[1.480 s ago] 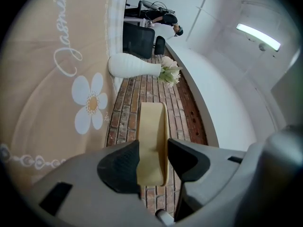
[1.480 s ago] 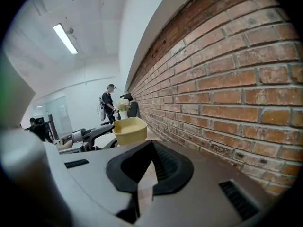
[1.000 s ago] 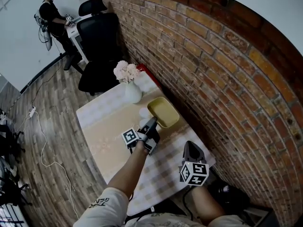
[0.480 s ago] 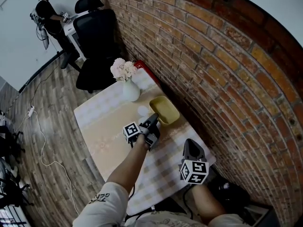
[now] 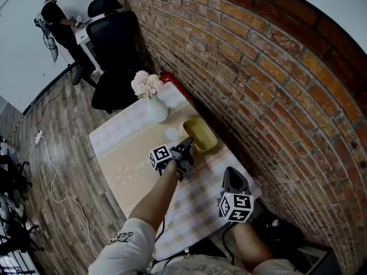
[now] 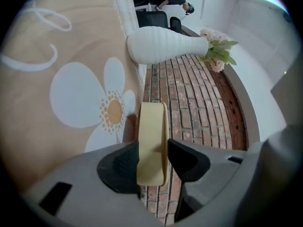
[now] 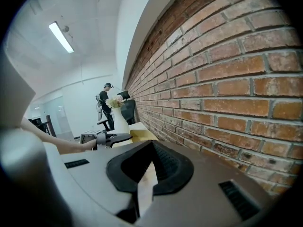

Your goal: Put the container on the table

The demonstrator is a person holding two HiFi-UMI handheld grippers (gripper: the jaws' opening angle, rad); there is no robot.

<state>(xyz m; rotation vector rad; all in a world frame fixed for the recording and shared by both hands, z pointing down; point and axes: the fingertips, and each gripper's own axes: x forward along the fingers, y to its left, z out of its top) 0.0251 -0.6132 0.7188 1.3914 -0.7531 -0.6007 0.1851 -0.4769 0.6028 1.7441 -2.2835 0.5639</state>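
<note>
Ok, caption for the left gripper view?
Left gripper clamps the container rim; vase and brick wall beyond.

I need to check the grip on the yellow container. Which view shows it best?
The left gripper view: the container stands clamped between the jaws. The head view shows most of it from above; the right gripper view, only a distant sliver.

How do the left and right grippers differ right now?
The left gripper grips the yellow container's wall; the right gripper holds nothing, jaws together. The left reaches out over the table; the right hangs by its near edge. Both carry marker cubes.
</note>
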